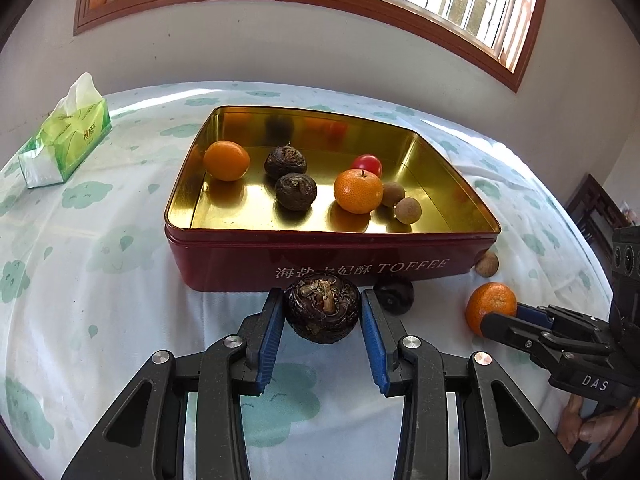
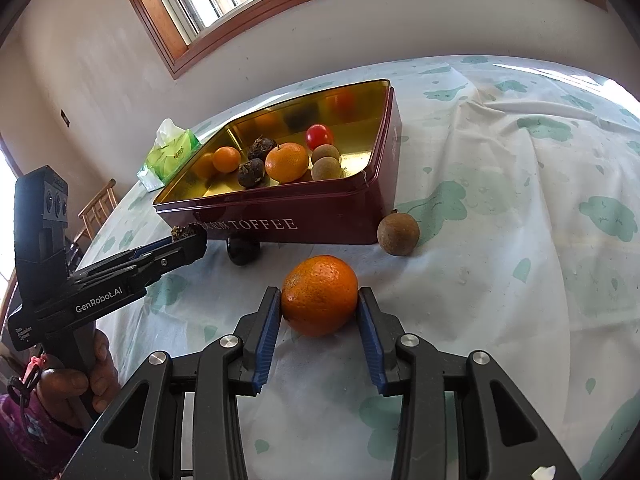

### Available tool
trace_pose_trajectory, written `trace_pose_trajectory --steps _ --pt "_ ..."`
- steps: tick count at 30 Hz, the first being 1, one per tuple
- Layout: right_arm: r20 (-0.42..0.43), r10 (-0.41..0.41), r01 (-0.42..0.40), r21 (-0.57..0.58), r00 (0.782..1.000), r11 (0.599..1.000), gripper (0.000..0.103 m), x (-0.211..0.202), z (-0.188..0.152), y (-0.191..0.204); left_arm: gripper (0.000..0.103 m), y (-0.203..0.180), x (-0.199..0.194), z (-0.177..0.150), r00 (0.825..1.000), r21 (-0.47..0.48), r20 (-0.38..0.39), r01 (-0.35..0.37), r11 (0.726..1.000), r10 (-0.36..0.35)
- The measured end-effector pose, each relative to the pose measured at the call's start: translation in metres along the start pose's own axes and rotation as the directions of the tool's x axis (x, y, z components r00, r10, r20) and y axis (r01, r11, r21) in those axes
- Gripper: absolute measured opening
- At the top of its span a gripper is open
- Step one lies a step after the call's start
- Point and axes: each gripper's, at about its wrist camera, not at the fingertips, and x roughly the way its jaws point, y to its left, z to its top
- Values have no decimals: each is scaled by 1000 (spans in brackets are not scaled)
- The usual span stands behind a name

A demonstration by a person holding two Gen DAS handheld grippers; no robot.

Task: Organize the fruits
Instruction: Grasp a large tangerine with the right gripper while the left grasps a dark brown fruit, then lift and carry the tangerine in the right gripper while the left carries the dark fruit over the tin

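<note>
In front of the toffee tin [image 1: 320, 256], the left claw [image 1: 322, 312] grips a water chestnut [image 1: 322, 307], the right claw [image 2: 319, 304] a tangerine [image 2: 319, 295].

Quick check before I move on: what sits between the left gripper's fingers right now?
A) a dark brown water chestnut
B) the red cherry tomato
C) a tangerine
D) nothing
A: in the left wrist view the left gripper has its blue pads closed against a dark brown water chestnut, just in front of the red toffee tin; the tangerine sits in the right gripper.
</note>
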Motion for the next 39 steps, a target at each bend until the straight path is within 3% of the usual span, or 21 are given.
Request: trace_pose_trajectory --steps 11,15,21,39 --pt "-14 -46 46 -27 999 999 36 3 2 7 39 5 3 0 1000 -24 -14 6 1000 -6" --pt "-27 -64 65 10 998 998 37 6 8 8 39 7 4 0 1000 -32 -20 11 999 -12" --pt "17 -135 136 -59 991 989 33 6 3 22 39 8 3 0 1000 -43 -15 20 999 -20" --pt "8 -99 99 -31 995 995 34 8 3 16 39 12 0 -1 1000 -68 7 24 997 -23"
